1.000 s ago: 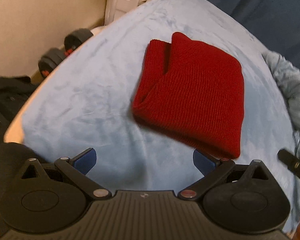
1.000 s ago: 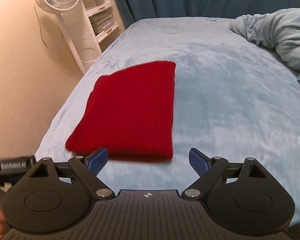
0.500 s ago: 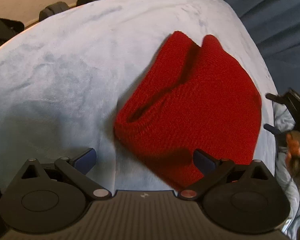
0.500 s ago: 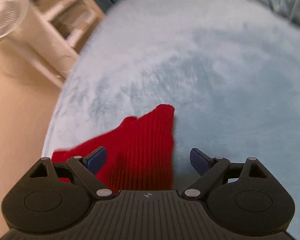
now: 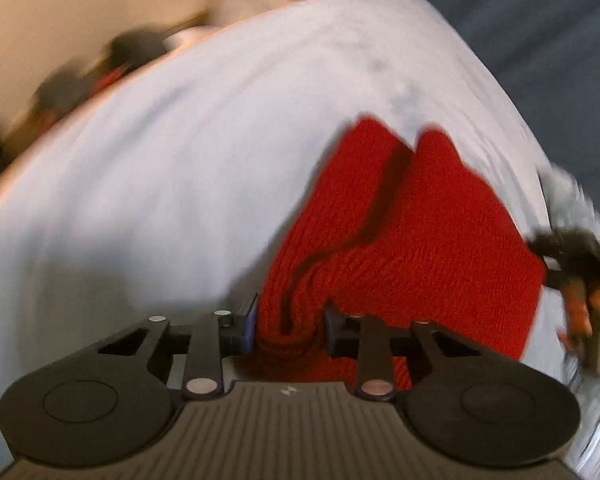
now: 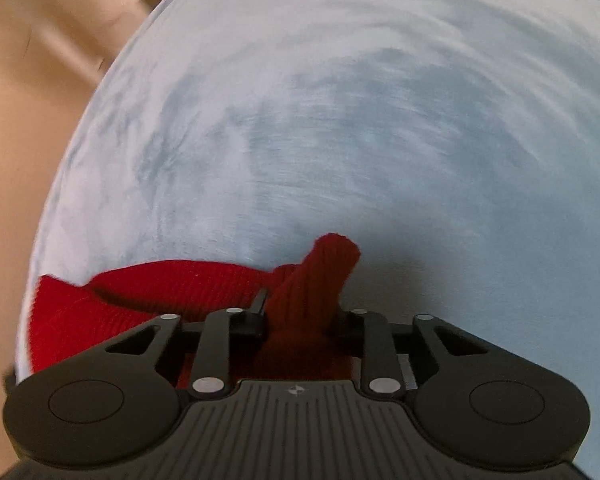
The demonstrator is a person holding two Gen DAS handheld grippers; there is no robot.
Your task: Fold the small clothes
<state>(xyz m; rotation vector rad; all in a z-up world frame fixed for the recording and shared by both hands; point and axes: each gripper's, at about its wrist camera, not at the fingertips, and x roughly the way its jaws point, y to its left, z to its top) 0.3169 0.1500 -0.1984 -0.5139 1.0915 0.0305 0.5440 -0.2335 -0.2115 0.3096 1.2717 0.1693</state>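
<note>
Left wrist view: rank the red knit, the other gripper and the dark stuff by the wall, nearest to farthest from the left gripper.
1. Red knit: pinched between the left gripper's fingers, spreading ahead to the right.
2. Right gripper: at the knit's right edge, blurred.
3. Dark stuff: beyond the blanket's far left edge, too blurred to identify.

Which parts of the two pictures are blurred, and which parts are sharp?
Left wrist view: the bed cover and the dark things beyond its edge smear with motion; the left tool and the red knit it pinches are sharper. Right wrist view: the cover shows curved streaks; the right tool is crisp.
</note>
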